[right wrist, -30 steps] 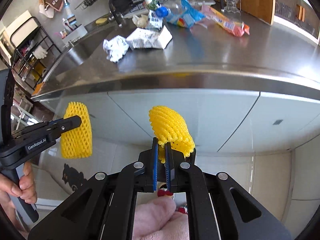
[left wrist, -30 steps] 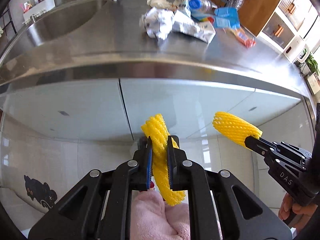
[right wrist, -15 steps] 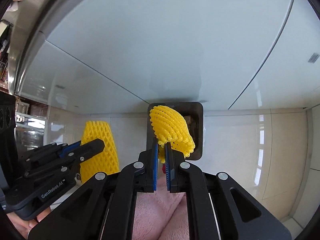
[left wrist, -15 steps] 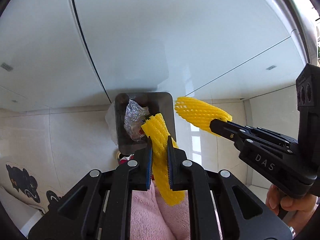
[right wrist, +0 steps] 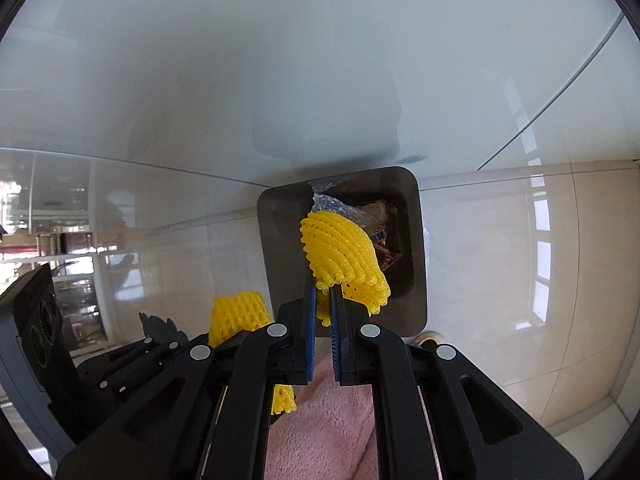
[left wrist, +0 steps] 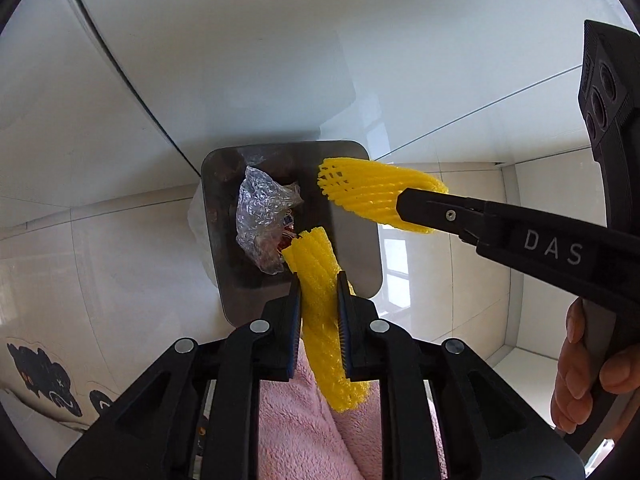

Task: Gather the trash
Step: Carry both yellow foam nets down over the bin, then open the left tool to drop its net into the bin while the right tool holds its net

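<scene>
Glossy white cabinet doors (left wrist: 248,60) are filling the upper part of both wrist views, with pale floor tiles (right wrist: 500,280) running beneath them. On the floor, against the cabinet base, a dark rectangular trash bin (left wrist: 352,248) is standing open, already holding crumpled clear plastic (left wrist: 260,216) and some printed wrappers (right wrist: 386,252).

Both tools are pointing steeply down over the bin. A pink fleece sleeve (left wrist: 296,412) is showing beneath each one.

In the left wrist view, the left hand-held gripper (left wrist: 319,312) is holding a yellow foam fruit net (left wrist: 320,280) between its blue pads; its jaws have just been easing apart, though the net is lying between them and touching both. The net's tip is sitting over the bin's opening, beside the clear plastic.

In the right wrist view, the right hand-held gripper (right wrist: 323,312) is clamped tightly on a second yellow foam net (right wrist: 340,256), whose free end is fanning out above the bin's mouth.
</scene>
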Available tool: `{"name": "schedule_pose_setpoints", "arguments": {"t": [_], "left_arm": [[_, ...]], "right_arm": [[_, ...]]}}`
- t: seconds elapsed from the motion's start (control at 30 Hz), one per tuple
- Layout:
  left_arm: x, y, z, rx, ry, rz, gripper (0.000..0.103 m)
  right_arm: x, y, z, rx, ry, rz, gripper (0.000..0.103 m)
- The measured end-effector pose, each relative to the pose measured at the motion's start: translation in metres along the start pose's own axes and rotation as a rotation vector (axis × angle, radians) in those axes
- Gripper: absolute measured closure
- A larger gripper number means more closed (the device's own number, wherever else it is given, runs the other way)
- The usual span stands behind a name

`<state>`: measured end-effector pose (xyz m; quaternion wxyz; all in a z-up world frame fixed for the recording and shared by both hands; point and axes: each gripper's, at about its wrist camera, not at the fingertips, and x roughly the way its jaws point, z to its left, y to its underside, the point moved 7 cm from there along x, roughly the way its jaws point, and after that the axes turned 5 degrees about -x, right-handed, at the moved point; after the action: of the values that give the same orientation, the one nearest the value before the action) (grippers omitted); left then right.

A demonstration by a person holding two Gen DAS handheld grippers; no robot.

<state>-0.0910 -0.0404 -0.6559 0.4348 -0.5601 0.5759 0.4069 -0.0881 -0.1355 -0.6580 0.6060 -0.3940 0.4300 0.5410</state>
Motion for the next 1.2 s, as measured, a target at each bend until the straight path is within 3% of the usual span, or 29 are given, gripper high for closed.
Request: {"name": "schedule_pose_setpoints", "arguments": {"t": [0.13,0.2,0.23,0.27,0.33,0.5,0.67,0.87,1.1,1.2], "left_arm": [[0.0,-0.005,0.004,0.004,-0.016,-0.017,0.076],[-0.003,-0.009,0.005,-0.003,-0.027,-0.022,0.06],[-0.004,-0.011,0.006,-0.004,-0.028,-0.027,0.057],[-0.006,-0.011,0.007,-0.005,-0.03,-0.029,0.051],[-0.01,-0.012,0.008,-0.01,-0.033,-0.036,0.043],[-0.028,-0.016,0.013,-0.034,-0.043,-0.065,0.019],[-0.055,-0.018,0.012,-0.053,-0.033,-0.106,0.013],[-0.064,-0.014,0.01,-0.06,-0.031,-0.114,0.013],[-0.076,-0.011,0.001,-0.062,0.02,-0.126,0.013],[-0.086,-0.008,-0.011,-0.031,0.042,-0.139,0.013]], "right_arm": [[0.005,-0.006,0.001,0.023,-0.007,0.004,0.092],[0.006,-0.007,0.0,0.044,-0.014,0.003,0.091],[0.008,-0.008,-0.001,0.053,-0.013,0.002,0.087],[0.007,-0.008,-0.002,0.059,-0.017,0.0,0.082],[0.003,-0.01,-0.002,0.077,-0.022,-0.018,0.046],[-0.01,-0.016,0.001,0.094,-0.031,-0.046,0.038],[-0.026,-0.02,0.013,0.095,-0.084,-0.055,0.034],[-0.03,-0.02,0.024,0.175,-0.189,-0.004,0.027],[-0.049,-0.016,0.029,0.251,-0.233,0.005,0.014],[-0.059,-0.015,0.035,0.266,-0.249,0.008,0.014]]}}
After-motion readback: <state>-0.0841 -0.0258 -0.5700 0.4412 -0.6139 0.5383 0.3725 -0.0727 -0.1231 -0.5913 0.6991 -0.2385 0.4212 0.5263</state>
